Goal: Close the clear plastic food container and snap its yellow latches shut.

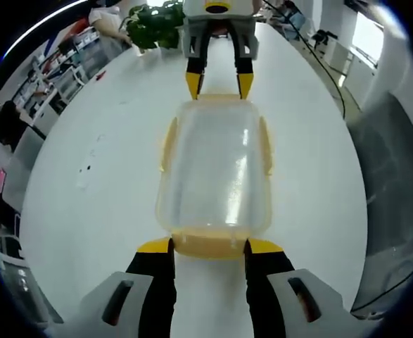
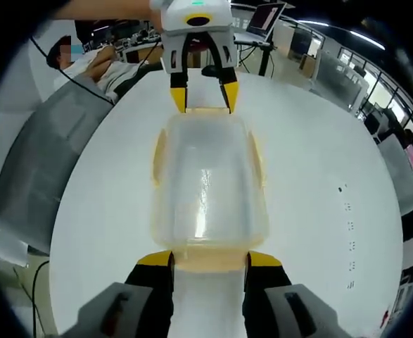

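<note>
Between the two grippers: clear plastic food container (image 1: 215,172) (image 2: 206,190), lid on, lying on the white table (image 1: 86,211) (image 2: 312,211).
Left gripper (image 1: 208,246) (image 2: 200,98): jaws spread, yellow tips set at either side of the container's near end latch (image 1: 207,245).
Right gripper (image 2: 209,259) (image 1: 219,84): jaws spread likewise, tips flanking the opposite end latch (image 2: 210,261).
Side latches (image 1: 168,144) (image 2: 158,165): yellow, lying along the container's long sides.
Beyond the right gripper: a potted plant (image 1: 152,26) at the table's far edge.
</note>
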Demonstrator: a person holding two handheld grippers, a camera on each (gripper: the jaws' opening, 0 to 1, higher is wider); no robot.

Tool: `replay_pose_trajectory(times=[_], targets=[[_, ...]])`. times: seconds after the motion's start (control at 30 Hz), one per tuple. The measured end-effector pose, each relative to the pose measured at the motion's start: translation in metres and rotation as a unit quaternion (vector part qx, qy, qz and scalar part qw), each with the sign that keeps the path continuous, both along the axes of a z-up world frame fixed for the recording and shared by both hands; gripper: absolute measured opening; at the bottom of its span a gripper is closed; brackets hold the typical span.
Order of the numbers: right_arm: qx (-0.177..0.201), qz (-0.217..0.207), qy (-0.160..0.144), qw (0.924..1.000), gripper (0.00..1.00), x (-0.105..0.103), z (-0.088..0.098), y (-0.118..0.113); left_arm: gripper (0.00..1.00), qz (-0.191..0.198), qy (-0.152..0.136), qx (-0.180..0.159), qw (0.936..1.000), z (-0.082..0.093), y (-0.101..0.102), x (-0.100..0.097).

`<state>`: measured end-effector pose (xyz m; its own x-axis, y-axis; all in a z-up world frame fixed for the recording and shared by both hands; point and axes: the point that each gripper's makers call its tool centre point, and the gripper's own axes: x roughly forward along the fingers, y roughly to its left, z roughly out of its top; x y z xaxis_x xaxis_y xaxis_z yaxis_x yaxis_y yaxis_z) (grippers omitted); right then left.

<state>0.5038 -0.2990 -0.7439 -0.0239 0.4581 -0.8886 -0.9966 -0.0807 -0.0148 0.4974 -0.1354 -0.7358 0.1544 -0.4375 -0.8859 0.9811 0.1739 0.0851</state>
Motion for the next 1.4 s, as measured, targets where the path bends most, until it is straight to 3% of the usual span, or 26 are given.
replay_pose_trajectory(times=[0.27, 0.37, 0.5, 0.57, 0.9, 0.97, 1.03, 1.17, 1.23, 1.27, 1.37, 1.4], targets=[[0.005, 0.001, -0.001, 1.0000, 0.37, 0.000, 0.000, -0.001, 0.37, 0.001, -0.003, -0.001, 1.0000, -0.001, 0.000, 0.000], [0.010, -0.015, 0.014, 0.9997, 0.38, -0.002, 0.001, -0.003, 0.36, 0.006, -0.007, -0.004, 0.9999, -0.002, 0.002, 0.001], [0.023, -0.033, 0.022, 0.9989, 0.48, -0.001, 0.007, -0.004, 0.40, 0.012, -0.006, -0.008, 0.9999, 0.000, 0.006, -0.001], [0.021, -0.029, 0.014, 0.9993, 0.42, -0.001, 0.009, -0.006, 0.40, 0.018, -0.002, -0.014, 0.9998, 0.004, 0.006, -0.001], [0.074, -0.092, 0.032, 0.9925, 0.42, 0.000, 0.025, 0.003, 0.39, 0.043, -0.023, -0.024, 0.9985, 0.018, 0.006, 0.002], [0.078, -0.104, 0.012, 0.9914, 0.42, 0.006, 0.027, 0.003, 0.39, 0.054, -0.019, -0.029, 0.9979, 0.019, 0.005, 0.001], [0.097, -0.138, 0.024, 0.9854, 0.44, 0.007, 0.029, 0.007, 0.38, 0.087, -0.012, -0.045, 0.9952, 0.022, 0.003, 0.003], [0.101, -0.158, 0.017, 0.9821, 0.43, 0.009, 0.027, 0.007, 0.38, 0.146, -0.013, -0.065, 0.9871, 0.029, 0.004, 0.013], [0.106, -0.178, 0.014, 0.9783, 0.43, 0.011, 0.027, 0.007, 0.37, 0.136, -0.031, -0.033, 0.9898, 0.026, 0.012, 0.015], [0.114, -0.192, 0.014, 0.9747, 0.45, 0.012, 0.028, 0.008, 0.37, 0.141, -0.030, -0.036, 0.9889, 0.027, 0.011, 0.015], [0.112, -0.217, 0.011, 0.9696, 0.45, 0.016, 0.027, 0.006, 0.40, 0.203, -0.013, -0.070, 0.9767, 0.030, 0.010, 0.018], [0.114, -0.229, 0.004, 0.9667, 0.46, 0.019, 0.027, 0.005, 0.40, 0.206, -0.015, -0.072, 0.9757, 0.030, 0.010, 0.018]])
